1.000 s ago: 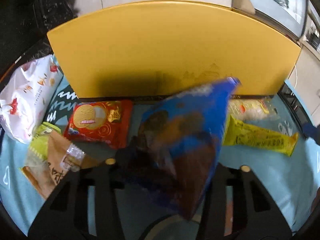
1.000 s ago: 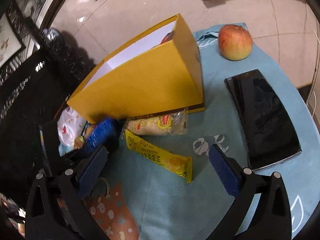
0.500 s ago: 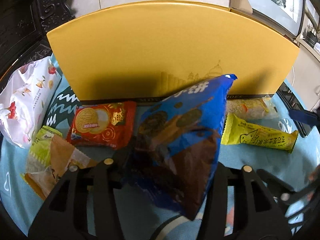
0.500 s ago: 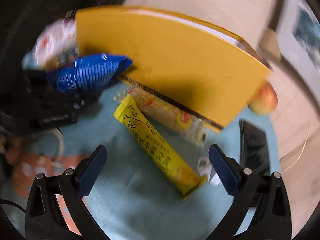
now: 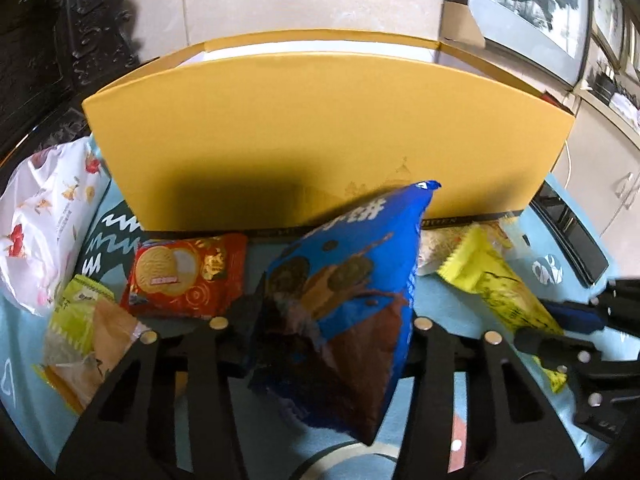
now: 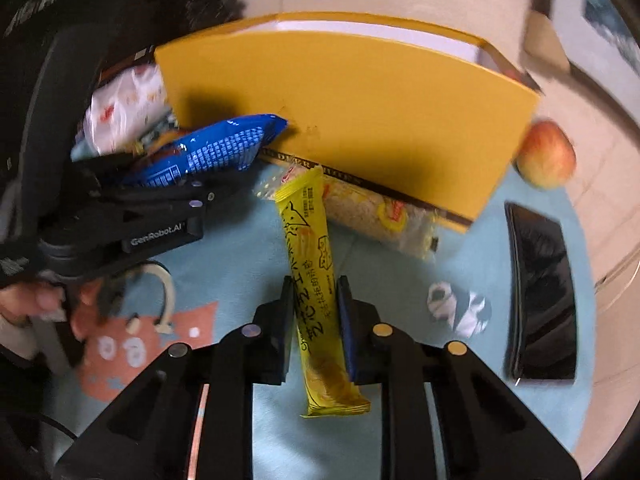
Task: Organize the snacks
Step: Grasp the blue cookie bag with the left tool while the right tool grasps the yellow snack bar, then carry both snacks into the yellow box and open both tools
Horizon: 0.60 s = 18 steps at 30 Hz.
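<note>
Since the earlier frame, the right tongs (image 6: 314, 332) have gone from wide open to clamped on the yellow snack bar (image 6: 316, 292), which was lying flat on the worktop (image 6: 248, 264) and now angles up between the pads.

Left wrist view: the left tongs (image 5: 320, 328) are closed on the blue cookie bag (image 5: 344, 300), which stands tilted between the fingers, its top corner against the front wall of the yellow box (image 5: 320, 132). Left of the tongs lie a red biscuit pack (image 5: 184, 276), a green-and-tan packet (image 5: 84, 340) and a white bag (image 5: 44, 220).

Right wrist view: beyond the tongs a clear cracker pack (image 6: 376, 212) lies along the box base. To the right are a black phone (image 6: 540, 296) and an apple (image 6: 546, 154).
</note>
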### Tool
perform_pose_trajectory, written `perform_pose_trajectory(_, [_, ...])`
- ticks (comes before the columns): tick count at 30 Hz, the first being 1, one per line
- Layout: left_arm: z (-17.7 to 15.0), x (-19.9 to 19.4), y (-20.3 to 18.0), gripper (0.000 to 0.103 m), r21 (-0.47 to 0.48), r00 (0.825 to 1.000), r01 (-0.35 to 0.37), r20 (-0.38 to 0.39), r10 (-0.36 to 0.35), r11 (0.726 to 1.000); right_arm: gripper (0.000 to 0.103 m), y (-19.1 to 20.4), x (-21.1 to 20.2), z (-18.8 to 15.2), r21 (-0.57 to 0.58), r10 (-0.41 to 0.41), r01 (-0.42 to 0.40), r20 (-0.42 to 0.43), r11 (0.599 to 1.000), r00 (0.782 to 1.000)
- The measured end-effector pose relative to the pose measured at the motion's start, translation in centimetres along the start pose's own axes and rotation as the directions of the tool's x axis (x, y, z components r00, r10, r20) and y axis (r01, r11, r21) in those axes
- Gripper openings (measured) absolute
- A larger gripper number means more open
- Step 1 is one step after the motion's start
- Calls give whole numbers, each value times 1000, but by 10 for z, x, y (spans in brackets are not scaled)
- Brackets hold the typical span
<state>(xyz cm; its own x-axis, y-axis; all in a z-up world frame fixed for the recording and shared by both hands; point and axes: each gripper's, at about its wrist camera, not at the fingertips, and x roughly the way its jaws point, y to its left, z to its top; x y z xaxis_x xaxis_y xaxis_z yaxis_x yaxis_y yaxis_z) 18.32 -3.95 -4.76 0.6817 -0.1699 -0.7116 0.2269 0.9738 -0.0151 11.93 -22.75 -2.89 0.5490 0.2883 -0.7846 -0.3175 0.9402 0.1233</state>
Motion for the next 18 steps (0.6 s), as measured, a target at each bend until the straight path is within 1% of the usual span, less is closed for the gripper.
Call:
perform_pose_trajectory(2, [2,-4,5,46,-42,1000,17,2,-17,999,20,-2,-12,-6,57,41,-42,15,997,999])
perform_pose_trajectory(5, [7,-14,15,46,-116,996,93,5,-93,989,20,-10,-29,-11,133,124,-131,57,982,991])
perform_pose_trajectory(9, [6,-24,16,46,-144,990,140,7,-140,980,21,-23,-46,-19,213,199,-218,108,952,974])
perform_pose_trajectory(11, [7,-32,15,46,-156,986,169,22,-168,973,21,-25,-52,-19,240,218,-244,132,940,967])
perform_pose_trajectory(13, [7,-42,15,46,-163,983,185,46,-180,969,21,-20,-56,-20,258,231,-267,163,929,959])
perform_pose_trajectory(16, [10,-64,13,46,-164,977,204,101,-190,965,21,-19,-66,-12,260,224,-274,207,926,953])
perform_pose_trajectory(18, [13,-83,11,46,-165,972,206,147,-183,964,21,-20,-77,-7,253,215,-276,242,927,946])
